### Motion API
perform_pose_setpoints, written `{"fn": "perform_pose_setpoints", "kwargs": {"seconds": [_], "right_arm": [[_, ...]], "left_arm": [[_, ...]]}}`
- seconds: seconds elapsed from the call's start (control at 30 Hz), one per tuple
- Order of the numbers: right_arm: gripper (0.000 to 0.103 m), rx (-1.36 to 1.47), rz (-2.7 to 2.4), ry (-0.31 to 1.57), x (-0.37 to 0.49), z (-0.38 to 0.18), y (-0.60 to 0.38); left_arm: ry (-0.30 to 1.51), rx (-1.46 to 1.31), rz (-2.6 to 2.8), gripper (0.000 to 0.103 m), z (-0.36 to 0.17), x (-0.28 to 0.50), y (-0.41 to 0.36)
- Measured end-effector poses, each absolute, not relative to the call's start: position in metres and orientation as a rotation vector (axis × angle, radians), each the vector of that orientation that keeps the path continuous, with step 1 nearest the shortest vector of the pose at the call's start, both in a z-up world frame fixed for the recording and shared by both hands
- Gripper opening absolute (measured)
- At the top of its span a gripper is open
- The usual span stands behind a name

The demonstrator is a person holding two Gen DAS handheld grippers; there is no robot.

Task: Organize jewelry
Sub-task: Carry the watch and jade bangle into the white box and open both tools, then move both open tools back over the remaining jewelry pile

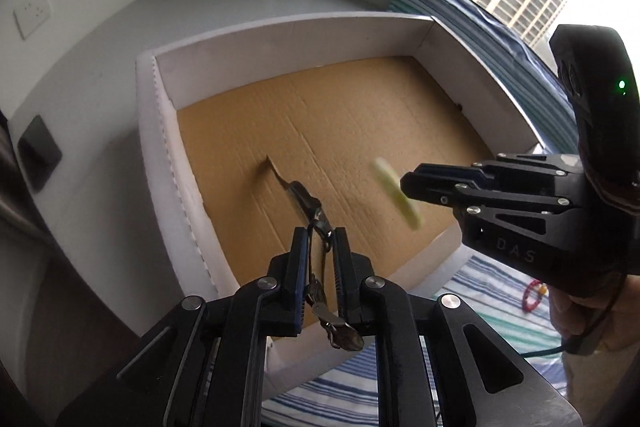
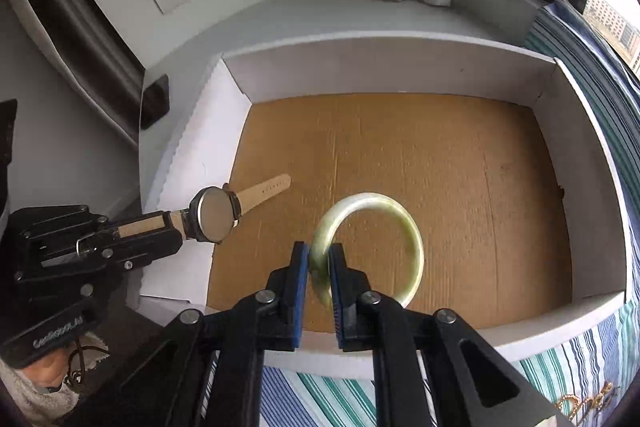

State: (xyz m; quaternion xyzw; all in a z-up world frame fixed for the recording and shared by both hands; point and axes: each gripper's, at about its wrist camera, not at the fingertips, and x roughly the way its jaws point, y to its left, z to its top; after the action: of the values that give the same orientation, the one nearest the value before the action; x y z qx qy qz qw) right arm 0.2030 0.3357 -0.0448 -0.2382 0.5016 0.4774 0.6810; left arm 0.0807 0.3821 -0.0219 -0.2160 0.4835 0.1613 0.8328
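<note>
Both yr grippers sit over box (image 2: 592,163): left gripper (image 2: 176,227) pinches watch (image 2: 212,214) strap, right gripper (image 2: 319,259) pinches bangle (image 2: 412,227).

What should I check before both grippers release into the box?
1. Left gripper shut on watch strap: ok.
2. Right gripper shut on bangle: ok.
3. Both items over the box floor, inside the walls: ok.
4. Floor below bare, no other jewelry in the way: ok.
5. Grippers apart, not touching: ok.
6. Height above floor: cannot tell.
</note>
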Motion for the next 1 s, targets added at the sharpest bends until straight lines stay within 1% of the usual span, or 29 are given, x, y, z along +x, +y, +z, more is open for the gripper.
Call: {"fn": "perform_pose_setpoints", "kwargs": {"seconds": [0.03, 0.07, 0.1, 0.13, 0.27, 0.37, 0.43, 0.47, 0.53, 0.67, 0.83, 1.0], "right_arm": [[0.014, -0.526, 1.074, 1.125, 0.201, -0.046, 0.335], [0.021, -0.511, 1.075, 1.132, 0.203, -0.046, 0.335], [0.034, -0.489, 1.070, 1.133, 0.204, -0.043, 0.332], [0.037, -0.465, 1.066, 1.129, 0.206, -0.040, 0.328], [0.038, -0.378, 1.070, 1.079, 0.209, -0.012, 0.299], [0.038, -0.338, 1.045, 1.008, 0.203, 0.010, 0.258], [0.038, -0.303, 1.006, 0.980, 0.198, 0.016, 0.221], [0.039, -0.282, 0.982, 0.974, 0.194, 0.016, 0.199], [0.041, -0.244, 0.921, 0.968, 0.186, 0.007, 0.153], [0.041, -0.178, 0.721, 0.966, 0.163, -0.030, 0.044], [0.041, -0.094, 0.413, 1.017, 0.134, -0.081, -0.088], [0.041, -0.046, 0.270, 1.054, 0.111, -0.106, -0.158]], "left_arm": [[1.022, -0.446, 0.359, 0.019, -0.023, 0.081, 0.382], [1.021, -0.435, 0.372, 0.027, -0.023, 0.082, 0.383], [1.015, -0.430, 0.383, 0.048, -0.018, 0.079, 0.379], [0.997, -0.429, 0.390, 0.061, -0.015, 0.077, 0.379], [0.937, -0.380, 0.408, 0.064, 0.002, 0.068, 0.369], [0.907, -0.356, 0.375, 0.071, 0.010, 0.063, 0.347], [0.894, -0.324, 0.338, 0.077, 0.012, 0.064, 0.323], [0.891, -0.311, 0.313, 0.078, 0.011, 0.064, 0.308], [0.895, -0.291, 0.253, 0.082, 0.004, 0.066, 0.275], [0.961, -0.268, 0.101, 0.082, -0.029, 0.077, 0.201], [1.108, -0.291, -0.053, 0.082, -0.079, 0.092, 0.120], [1.146, -0.177, -0.092, 0.082, -0.088, 0.095, 0.068]]}}
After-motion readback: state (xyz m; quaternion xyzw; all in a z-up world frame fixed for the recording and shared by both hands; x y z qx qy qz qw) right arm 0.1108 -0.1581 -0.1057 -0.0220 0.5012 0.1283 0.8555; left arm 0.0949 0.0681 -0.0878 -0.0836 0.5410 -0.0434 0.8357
